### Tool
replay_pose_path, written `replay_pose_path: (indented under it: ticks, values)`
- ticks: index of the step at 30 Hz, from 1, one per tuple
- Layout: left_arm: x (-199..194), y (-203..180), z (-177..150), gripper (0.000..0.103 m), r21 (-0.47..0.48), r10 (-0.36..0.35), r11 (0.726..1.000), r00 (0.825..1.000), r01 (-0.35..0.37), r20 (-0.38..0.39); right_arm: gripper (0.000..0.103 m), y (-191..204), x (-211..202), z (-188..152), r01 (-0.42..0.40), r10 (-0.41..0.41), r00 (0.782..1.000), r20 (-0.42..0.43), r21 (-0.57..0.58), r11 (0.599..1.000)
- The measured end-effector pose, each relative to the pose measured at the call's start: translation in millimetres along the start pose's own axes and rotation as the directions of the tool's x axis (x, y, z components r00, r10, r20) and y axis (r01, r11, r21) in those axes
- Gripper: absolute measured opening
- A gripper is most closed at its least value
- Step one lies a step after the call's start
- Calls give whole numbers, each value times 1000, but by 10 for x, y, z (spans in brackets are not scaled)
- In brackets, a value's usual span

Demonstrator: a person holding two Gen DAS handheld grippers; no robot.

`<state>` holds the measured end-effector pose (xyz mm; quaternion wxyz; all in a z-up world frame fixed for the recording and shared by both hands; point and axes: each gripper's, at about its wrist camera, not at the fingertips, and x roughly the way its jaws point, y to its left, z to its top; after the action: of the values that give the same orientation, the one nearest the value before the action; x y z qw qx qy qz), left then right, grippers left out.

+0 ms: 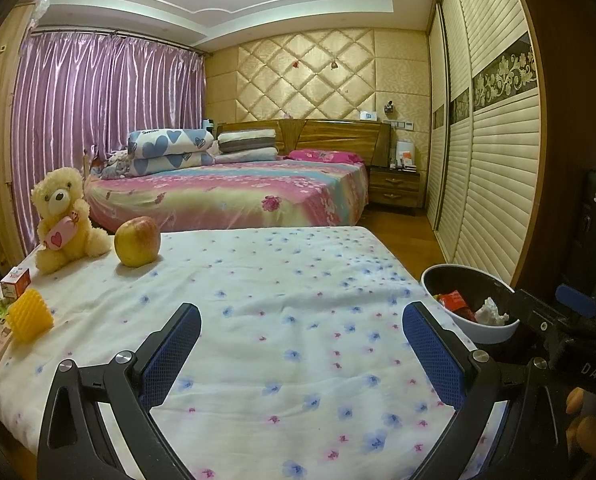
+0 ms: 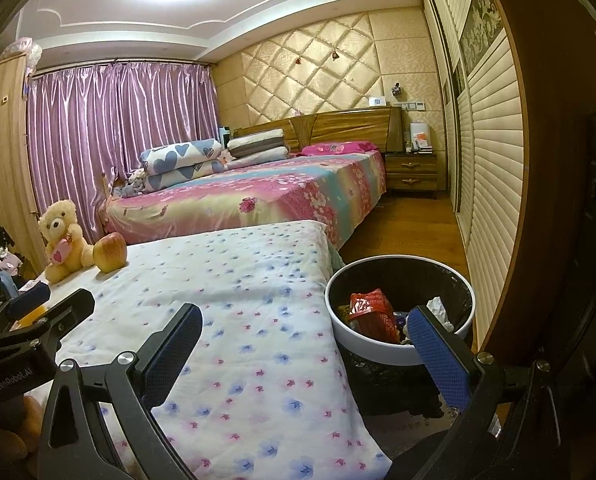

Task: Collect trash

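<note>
I am holding my left claw [image 1: 302,344] wide and empty over the flowered counter [image 1: 282,280]; my right claw [image 2: 304,344] is gaping empty beside the trash bin [image 2: 378,350].

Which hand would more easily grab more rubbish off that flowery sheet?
Probably the left. Its open tool faces the boxes and the yellow thing at the sheet's left edge. The right tool, also open, sits over by the bin.
</note>
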<state>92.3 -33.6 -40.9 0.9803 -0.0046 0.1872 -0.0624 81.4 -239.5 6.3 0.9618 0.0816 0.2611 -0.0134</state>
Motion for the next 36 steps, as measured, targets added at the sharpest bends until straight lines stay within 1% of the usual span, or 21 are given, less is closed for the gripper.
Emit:
replay_pose_path:
  ticks: [36]
  values:
    - [12,16,-13,102,-2,-11,1000,1000,10,-14,103,17,-12,3,-1,1,1000,1,-2,1000]
